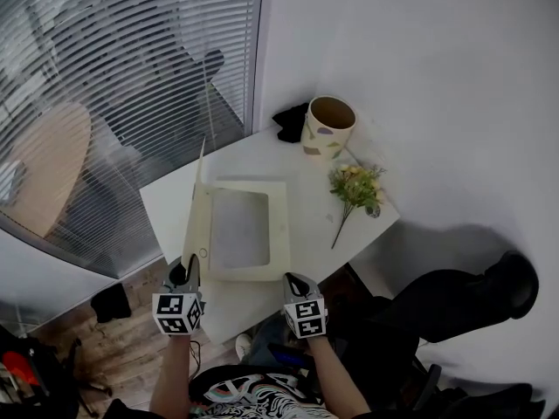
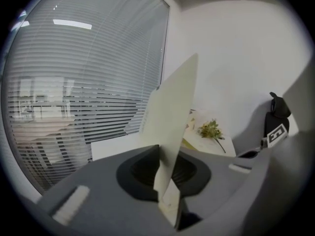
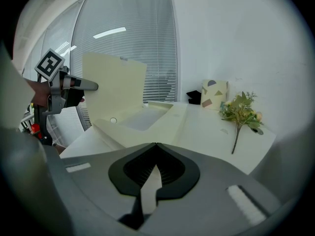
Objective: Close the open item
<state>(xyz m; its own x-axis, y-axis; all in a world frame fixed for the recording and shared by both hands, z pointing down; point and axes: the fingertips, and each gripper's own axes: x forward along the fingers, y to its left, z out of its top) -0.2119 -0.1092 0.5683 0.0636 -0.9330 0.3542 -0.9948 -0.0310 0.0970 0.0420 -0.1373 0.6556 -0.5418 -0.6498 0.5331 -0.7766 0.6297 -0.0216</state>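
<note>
Left gripper view is showing the left hand-held gripper (image 2: 169,149) pinching the upright lid (image 2: 172,107) of the box (image 1: 279,225) on the worktop (image 1: 301,164). The right hand-held gripper (image 3: 156,146), jaws narrow, is sitting at its near corner. Best approach: swinging the lid down slowly while steadying the base.

A patterned cup (image 1: 329,126) stands near a flower sprig (image 1: 354,188) on the white table (image 1: 262,155)

Box (image 1: 281,225) and lid (image 2: 172,112) were seen as smooth matt cream card. Table (image 1: 166,203) was noted smooth, matt white. Cup (image 1: 327,127) was logged matt; the bundle (image 1: 290,122) beside it, black cloth.
</note>
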